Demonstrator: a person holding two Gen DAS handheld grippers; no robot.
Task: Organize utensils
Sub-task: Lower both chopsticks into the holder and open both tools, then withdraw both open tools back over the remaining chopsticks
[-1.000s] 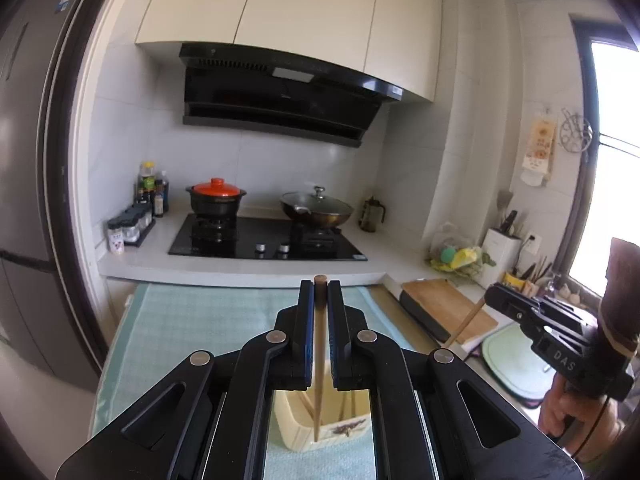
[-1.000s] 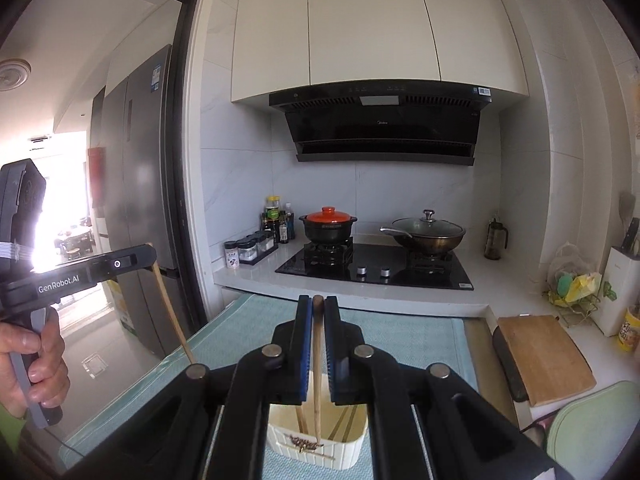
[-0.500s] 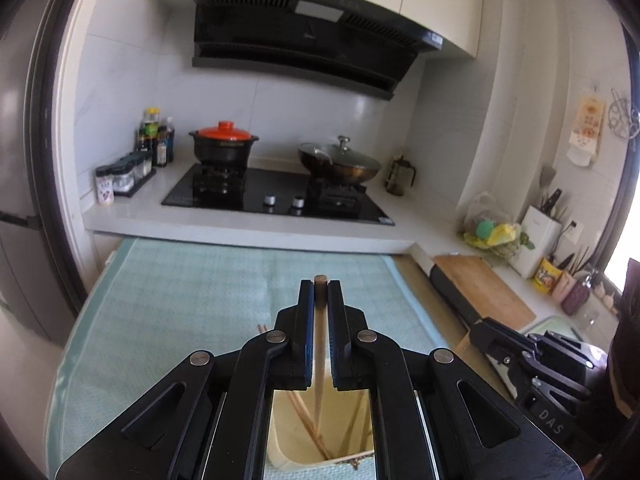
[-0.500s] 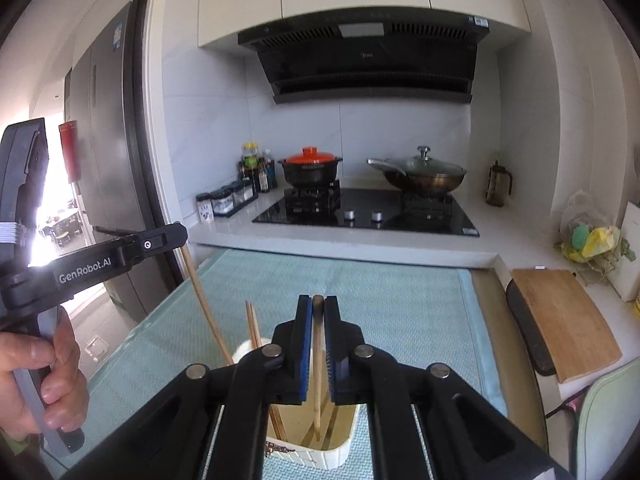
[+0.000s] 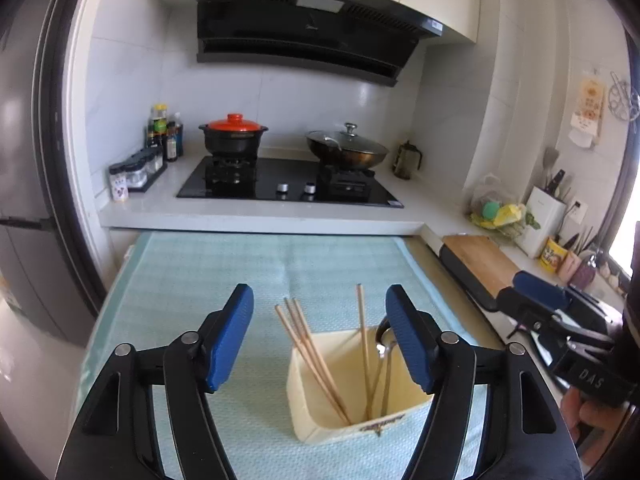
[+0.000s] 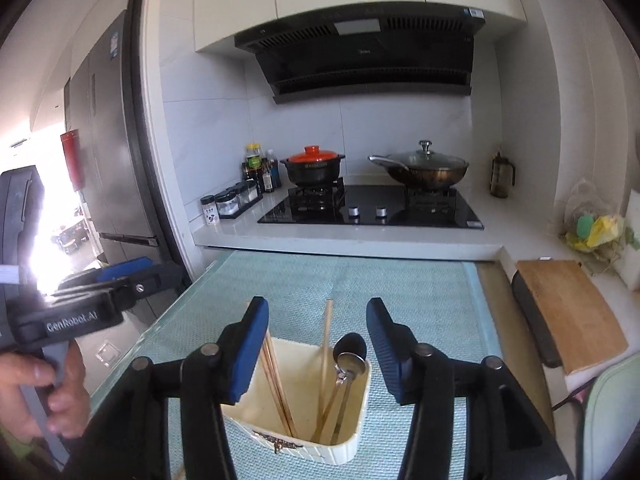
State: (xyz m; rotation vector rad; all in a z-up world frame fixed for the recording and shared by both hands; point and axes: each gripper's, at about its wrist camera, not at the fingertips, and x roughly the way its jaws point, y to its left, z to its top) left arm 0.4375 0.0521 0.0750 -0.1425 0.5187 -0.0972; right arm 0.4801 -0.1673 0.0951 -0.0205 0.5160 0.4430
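A cream utensil holder (image 5: pixel 360 420) stands on the teal mat (image 5: pixel 240 264) and also shows in the right wrist view (image 6: pixel 344 440). Several wooden chopsticks (image 5: pixel 316 360) lean in it, one chopstick (image 6: pixel 326 344) more upright, with two metal spoons (image 6: pixel 350 356). My left gripper (image 5: pixel 320 340) is open and empty just above the holder. My right gripper (image 6: pixel 316 344) is open and empty above the holder. The right gripper shows at the right edge of the left wrist view (image 5: pixel 560 320); the left gripper shows at the left of the right wrist view (image 6: pixel 88 300).
A stove (image 5: pixel 288 184) with a red-lidded pot (image 5: pixel 234 136) and a lidded wok (image 5: pixel 346 150) is behind the mat. A wooden cutting board (image 6: pixel 568 312) lies to the right. Spice jars (image 5: pixel 136 168) stand at the left. A fridge (image 6: pixel 104 160) is at far left.
Both grippers were shut on a chopstick each; both have opened and the chopsticks now stand in the holder. Both views have tilted down closer to the holder.
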